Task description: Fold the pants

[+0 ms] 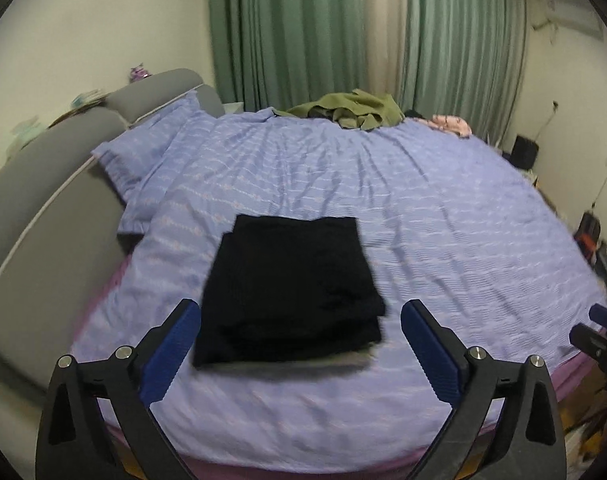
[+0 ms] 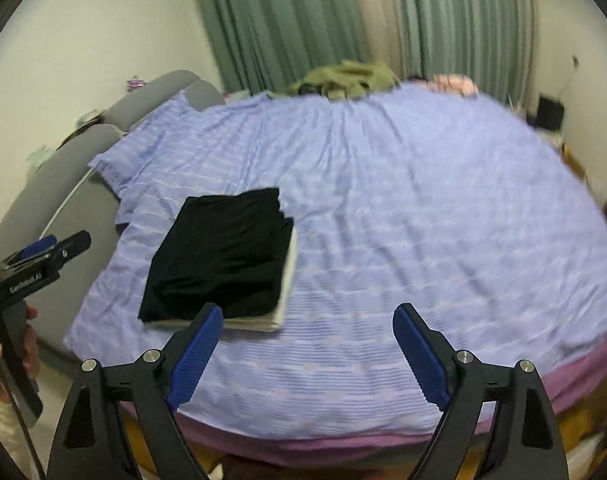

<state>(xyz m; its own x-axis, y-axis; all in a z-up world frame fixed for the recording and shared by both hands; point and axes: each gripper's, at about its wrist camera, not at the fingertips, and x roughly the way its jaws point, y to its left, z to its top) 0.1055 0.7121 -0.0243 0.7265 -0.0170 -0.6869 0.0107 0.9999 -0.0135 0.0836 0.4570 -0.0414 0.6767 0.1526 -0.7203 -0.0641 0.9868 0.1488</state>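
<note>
Black pants (image 1: 287,292) lie folded into a compact rectangle on the lilac bedspread (image 1: 423,208), stacked on a pale folded item (image 2: 279,300), prob. so finished pieces pile together. Left gripper (image 1: 299,336) and right gripper (image 2: 307,340) both hang above the bed w/ fingers spread, holding nothing. Fold looks done, tho blur hides the edges. Green clothes (image 1: 351,110) wait at the far side.

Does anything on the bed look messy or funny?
Yes. Crumpled olive-green clothes are heaped unfolded at the bed's far edge, something pink beside them. The folded black pants look tidy.
</note>
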